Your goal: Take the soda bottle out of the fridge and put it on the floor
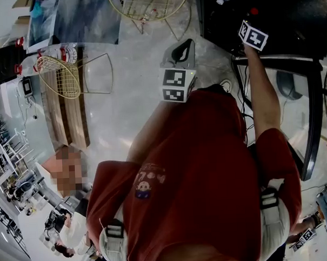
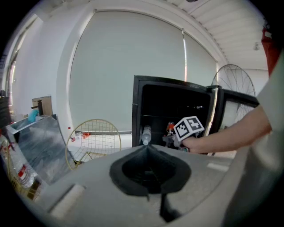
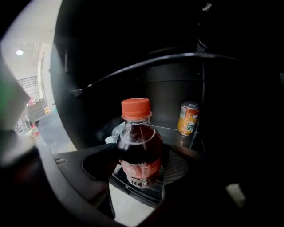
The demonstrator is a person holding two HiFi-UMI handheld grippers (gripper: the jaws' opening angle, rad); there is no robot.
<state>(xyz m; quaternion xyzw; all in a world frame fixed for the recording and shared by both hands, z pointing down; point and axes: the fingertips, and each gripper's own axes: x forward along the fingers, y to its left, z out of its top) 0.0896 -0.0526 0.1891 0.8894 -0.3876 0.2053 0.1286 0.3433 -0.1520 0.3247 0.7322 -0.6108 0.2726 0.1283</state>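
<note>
The soda bottle [image 3: 140, 146], dark cola with an orange-red cap, stands upright between the jaws of my right gripper [image 3: 142, 170], which is shut on its lower body at the mouth of the black fridge [image 2: 168, 102]. In the head view only the right gripper's marker cube [image 1: 253, 35] shows at the fridge opening, with a red cap [image 1: 254, 11] just beyond it. In the left gripper view the bottle [image 2: 170, 128] sits beside that cube. My left gripper [image 2: 146, 148] hangs shut and empty in front of the fridge, well back from it.
An orange can [image 3: 188, 118] stands at the back of the fridge shelf. A clear bottle [image 2: 146, 134] sits at the fridge's left side. The fridge door [image 1: 309, 121] swings open to the right. Gold wire chairs [image 1: 64, 77] and a fan [image 2: 233, 82] stand nearby.
</note>
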